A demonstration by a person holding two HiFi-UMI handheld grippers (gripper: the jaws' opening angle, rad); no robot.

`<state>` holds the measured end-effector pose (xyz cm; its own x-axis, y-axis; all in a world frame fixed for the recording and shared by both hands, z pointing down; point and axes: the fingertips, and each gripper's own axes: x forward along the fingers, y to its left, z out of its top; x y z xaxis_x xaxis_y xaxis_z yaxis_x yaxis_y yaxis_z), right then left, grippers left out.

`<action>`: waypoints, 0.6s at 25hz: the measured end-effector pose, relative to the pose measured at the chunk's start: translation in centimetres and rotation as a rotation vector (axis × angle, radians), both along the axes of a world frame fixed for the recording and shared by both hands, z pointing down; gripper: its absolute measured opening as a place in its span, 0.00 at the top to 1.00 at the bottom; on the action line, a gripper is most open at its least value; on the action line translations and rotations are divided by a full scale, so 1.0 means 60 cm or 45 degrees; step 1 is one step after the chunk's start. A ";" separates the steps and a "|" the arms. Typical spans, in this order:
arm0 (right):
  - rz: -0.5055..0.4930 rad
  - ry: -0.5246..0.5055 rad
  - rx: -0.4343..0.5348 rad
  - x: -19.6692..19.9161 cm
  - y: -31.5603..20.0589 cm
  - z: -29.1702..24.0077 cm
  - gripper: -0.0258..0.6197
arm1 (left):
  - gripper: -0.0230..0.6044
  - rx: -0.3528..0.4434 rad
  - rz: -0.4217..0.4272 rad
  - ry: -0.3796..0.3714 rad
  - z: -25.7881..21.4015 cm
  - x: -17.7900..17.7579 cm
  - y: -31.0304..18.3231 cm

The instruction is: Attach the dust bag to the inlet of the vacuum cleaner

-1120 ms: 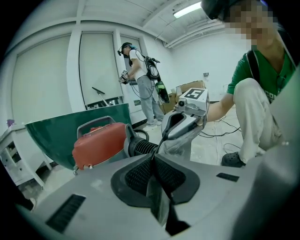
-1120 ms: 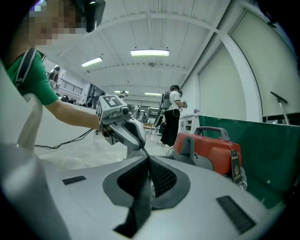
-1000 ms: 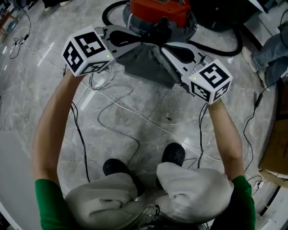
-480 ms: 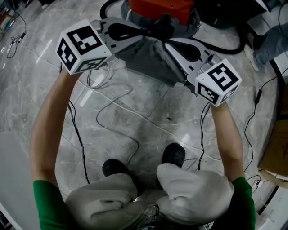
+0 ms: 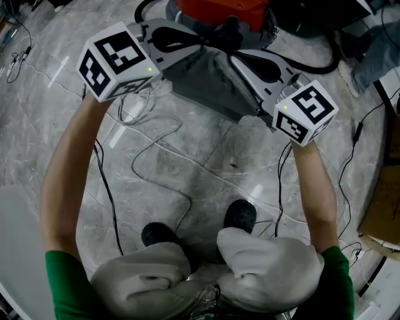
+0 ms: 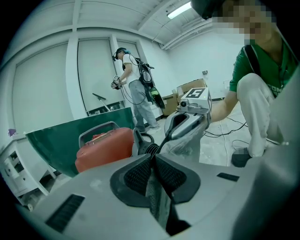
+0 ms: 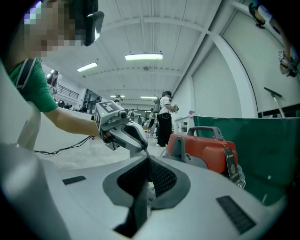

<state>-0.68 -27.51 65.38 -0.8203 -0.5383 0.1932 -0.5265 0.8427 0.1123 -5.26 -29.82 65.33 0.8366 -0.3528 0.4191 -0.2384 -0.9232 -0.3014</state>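
Both tools have drifted apart over the last second, the right one swinging outward, so the grey dust bag (image 5: 209,84) is drawn wider between them and its top edge sits closer under the red vacuum cleaner (image 5: 222,9). The bag hangs in the air, just in front of the machine's body and not yet on it, sagging toward the marble floor (image 5: 206,181).

The left tool (image 5: 209,41) is clamped tight on one upper corner, and its own view shows grey fabric squeezed between the ribbed pads (image 6: 136,176). The right tool (image 5: 232,58) does the same on the opposite side, jaws pressed together with a dark fold of cloth running down between them. The tips nearly meet above the bag, right by a black fitting on the vacuum cleaner that may be the inlet.

That spread looks like lining up the mouth. I'd judge the approach nearly done and the seating still ahead. Whether the opening faces the inlet can't be read from here.

Around them, a black hose (image 5: 312,65) loops behind the machine and loose cables (image 5: 156,150) trail across the floor by the person's feet.
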 end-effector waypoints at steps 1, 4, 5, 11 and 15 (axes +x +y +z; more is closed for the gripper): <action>0.004 0.004 0.001 0.002 -0.003 0.000 0.94 | 0.92 0.004 0.002 -0.008 0.001 0.003 -0.002; -0.001 0.033 0.012 0.003 -0.014 0.000 0.94 | 0.92 -0.004 -0.001 0.005 0.004 0.002 -0.009; -0.006 0.039 0.013 0.003 -0.019 -0.001 0.94 | 0.92 -0.008 -0.006 0.016 0.005 0.002 -0.013; 0.035 -0.045 -0.006 0.024 -0.037 0.002 0.94 | 0.91 0.014 -0.007 0.009 0.000 0.022 -0.035; 0.051 -0.049 0.000 0.038 -0.047 0.003 0.94 | 0.91 0.001 0.006 0.025 0.001 0.037 -0.047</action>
<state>1.59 -30.33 65.53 -0.8051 -0.5706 0.1619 -0.5636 0.8210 0.0910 -3.06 -32.63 65.39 0.8462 -0.3490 0.4026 -0.2398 -0.9242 -0.2972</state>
